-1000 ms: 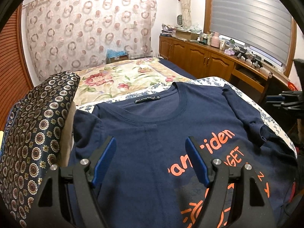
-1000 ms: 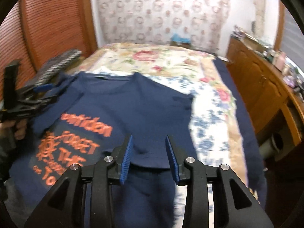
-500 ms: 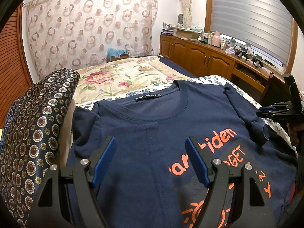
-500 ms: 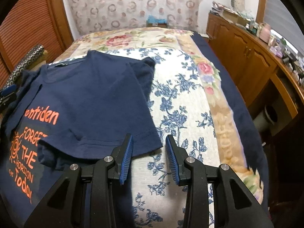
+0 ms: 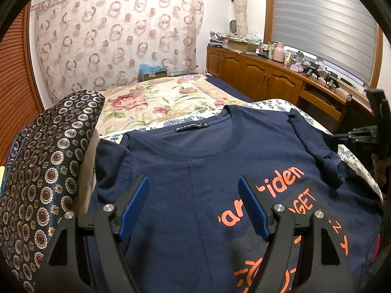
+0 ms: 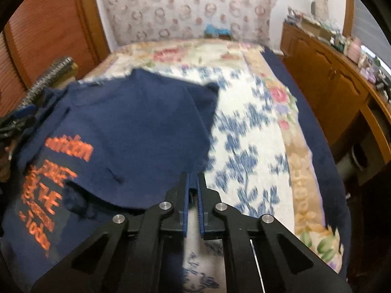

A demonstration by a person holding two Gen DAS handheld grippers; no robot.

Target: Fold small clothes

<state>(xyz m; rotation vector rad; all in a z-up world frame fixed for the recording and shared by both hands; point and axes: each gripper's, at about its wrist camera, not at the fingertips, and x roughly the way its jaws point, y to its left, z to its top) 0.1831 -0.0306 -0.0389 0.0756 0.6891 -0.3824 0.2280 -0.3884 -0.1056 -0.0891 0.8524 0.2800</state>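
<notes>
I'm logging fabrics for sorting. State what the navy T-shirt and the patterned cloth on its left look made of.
Navy T-shirt: likely matte cotton jersey; soft wrinkles, stitched ribbed collar, flat orange print. Patterned cloth: probably satin or silk-like weave; its medallions catch a light sheen.

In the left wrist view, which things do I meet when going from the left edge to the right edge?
Patterned cushion → navy T-shirt → blue-flowered bedsheet → right gripper at the right edge.
</notes>
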